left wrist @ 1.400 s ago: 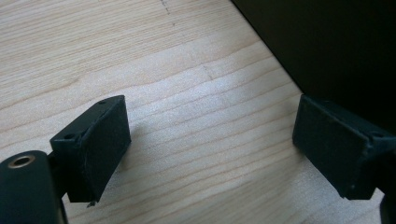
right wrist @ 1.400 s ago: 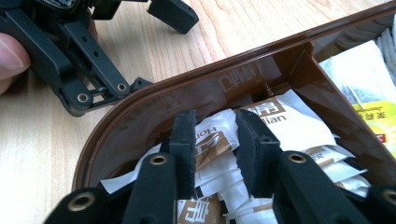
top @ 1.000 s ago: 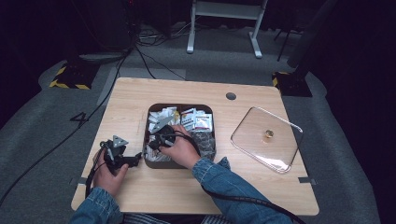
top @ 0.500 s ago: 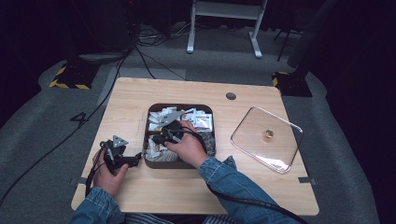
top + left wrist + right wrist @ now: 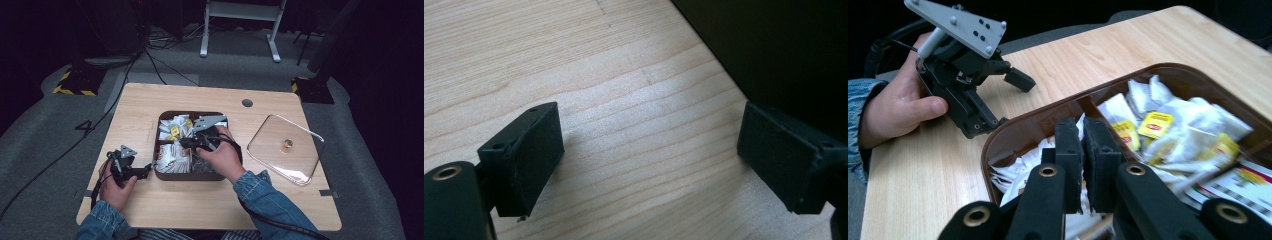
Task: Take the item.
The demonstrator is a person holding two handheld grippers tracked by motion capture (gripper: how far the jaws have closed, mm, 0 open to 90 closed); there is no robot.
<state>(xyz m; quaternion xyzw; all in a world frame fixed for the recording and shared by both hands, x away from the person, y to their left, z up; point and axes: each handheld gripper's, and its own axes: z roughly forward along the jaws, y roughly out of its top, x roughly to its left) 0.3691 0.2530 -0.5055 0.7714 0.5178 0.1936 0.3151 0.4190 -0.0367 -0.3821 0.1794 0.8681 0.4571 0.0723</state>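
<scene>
The right gripper (image 5: 1083, 150), jaws clenched on nothing visible, hovers above the brown tray (image 5: 165, 172) of tea bags (image 5: 1168, 125), which lie just below-right.

Pale wood-grain table (image 5: 150, 105), matt; glossy brown plastic tray (image 5: 1013, 131); paper sachets (image 5: 1168, 120).

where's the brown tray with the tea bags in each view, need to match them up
High view: the brown tray sits mid-table, between the left gripper and the right gripper above it.
Left gripper view: the dark wall at upper right is probably its side.
Right gripper view: its rim curves across the middle and right, behind the shut jaws.
Shared landmark: the light wooden table.
</scene>
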